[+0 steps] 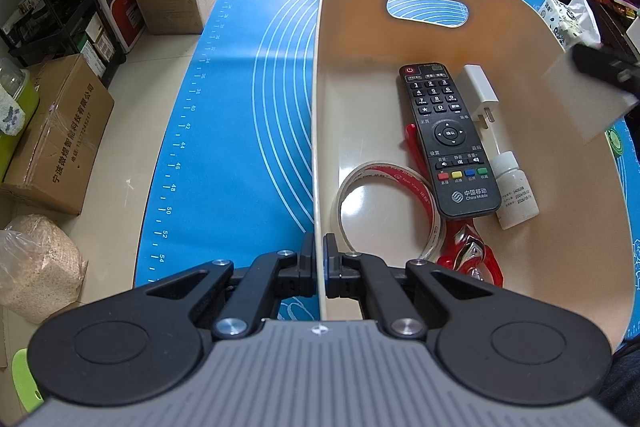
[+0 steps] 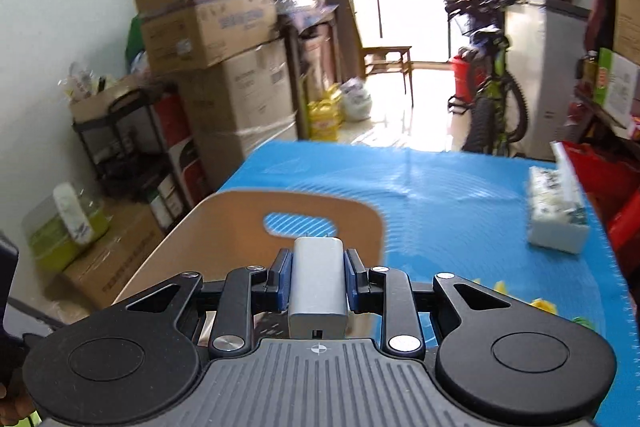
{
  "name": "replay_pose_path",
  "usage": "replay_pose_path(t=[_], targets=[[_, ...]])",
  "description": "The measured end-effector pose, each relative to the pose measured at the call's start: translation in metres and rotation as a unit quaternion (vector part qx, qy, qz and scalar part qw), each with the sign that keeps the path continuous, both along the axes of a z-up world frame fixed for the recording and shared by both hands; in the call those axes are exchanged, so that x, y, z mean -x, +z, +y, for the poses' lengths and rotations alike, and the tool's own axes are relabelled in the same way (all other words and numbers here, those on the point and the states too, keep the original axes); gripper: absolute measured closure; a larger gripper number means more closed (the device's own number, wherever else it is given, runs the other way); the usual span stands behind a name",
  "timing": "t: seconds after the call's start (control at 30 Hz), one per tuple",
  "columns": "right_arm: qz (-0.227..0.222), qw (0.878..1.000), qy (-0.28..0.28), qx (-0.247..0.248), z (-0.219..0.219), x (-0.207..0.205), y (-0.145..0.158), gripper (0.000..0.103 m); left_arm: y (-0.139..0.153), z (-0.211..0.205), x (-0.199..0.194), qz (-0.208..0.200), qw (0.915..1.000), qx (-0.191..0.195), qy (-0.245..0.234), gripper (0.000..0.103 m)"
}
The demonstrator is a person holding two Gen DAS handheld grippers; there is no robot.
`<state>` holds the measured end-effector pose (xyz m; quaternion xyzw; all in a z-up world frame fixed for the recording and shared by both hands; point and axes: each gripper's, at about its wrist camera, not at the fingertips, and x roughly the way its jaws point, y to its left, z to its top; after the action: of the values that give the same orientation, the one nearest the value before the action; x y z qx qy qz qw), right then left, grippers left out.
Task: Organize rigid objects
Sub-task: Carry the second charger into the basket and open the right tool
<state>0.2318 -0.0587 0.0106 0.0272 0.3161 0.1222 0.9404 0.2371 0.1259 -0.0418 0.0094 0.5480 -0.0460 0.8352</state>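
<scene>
Broadly, a blue mat [image 1: 240, 107] printed with white rings and a ruler scale is covering the table, and it is showing in the right wrist view too [image 2: 460, 195]. On it a pale wooden bin [image 1: 560, 207] with curved walls and an oval handle cut-out is standing; its far wall is also appearing in the right wrist view [image 2: 224, 227].

Inside the bin a black remote control [image 1: 448, 143] is lying face up along the floor. A ring of clear tape with red print [image 1: 384, 211] is lying just beside the remote's near left corner, and a red plastic piece [image 1: 472, 255] is poking out from under the remote and the tape. A white charger plug [image 1: 478, 93] is lying just right of the remote's top end, with a small white bottle [image 1: 514, 191] below it, touching the remote's right edge.

Over on the mat, well apart from the bin, a tissue pack [image 2: 558, 215] is sitting near the right edge.

At the bin's near left wall the left gripper [image 1: 319, 259] is pinching the thin rim, one finger outside and one inside, jaws nearly together.

Meanwhile the right gripper [image 2: 319, 279] is clamping a white power adapter [image 2: 318, 287] between its blue pads [image 2: 282, 283], prongs pointing away, and is holding it in the air above the bin's right side; the left wrist view is catching the same adapter [image 1: 580, 95] there, blurred.
</scene>
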Motion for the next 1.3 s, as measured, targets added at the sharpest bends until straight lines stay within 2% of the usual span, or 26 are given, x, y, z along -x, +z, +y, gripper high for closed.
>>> replay_pose_path(t=[0.23,0.43,0.57,0.73,0.93,1.07,1.3], targets=[[0.051,0.997,0.032,0.056,0.042,-0.007,-0.029,0.067,0.0,0.0,0.0,0.0,1.0,0.0,0.0,0.099],[0.088,0.99,0.044,0.103,0.061,-0.011,-0.051,0.067,0.001,0.0,0.0,-0.002,1.0,0.001,0.0,0.099],[0.093,0.986,0.054,0.124,0.064,-0.011,-0.053,0.067,0.001,-0.001,0.0,-0.002,1.0,-0.001,-0.001,0.099],[0.104,0.986,0.051,0.122,0.057,-0.015,-0.051,0.067,0.001,0.0,0.001,-0.003,1.0,-0.004,0.0,0.099],[0.096,0.987,0.052,0.12,0.051,-0.012,-0.051,0.057,0.001,0.0,0.002,-0.003,1.0,-0.005,-0.001,0.099],[0.068,0.991,0.051,0.104,0.045,-0.006,-0.042,0.038,0.001,0.0,0.003,-0.003,1.0,-0.005,-0.001,0.099],[0.011,0.998,0.027,0.06,0.007,0.008,-0.014,0.028,0.001,0.0,0.003,-0.003,1.0,-0.005,0.0,0.099]])
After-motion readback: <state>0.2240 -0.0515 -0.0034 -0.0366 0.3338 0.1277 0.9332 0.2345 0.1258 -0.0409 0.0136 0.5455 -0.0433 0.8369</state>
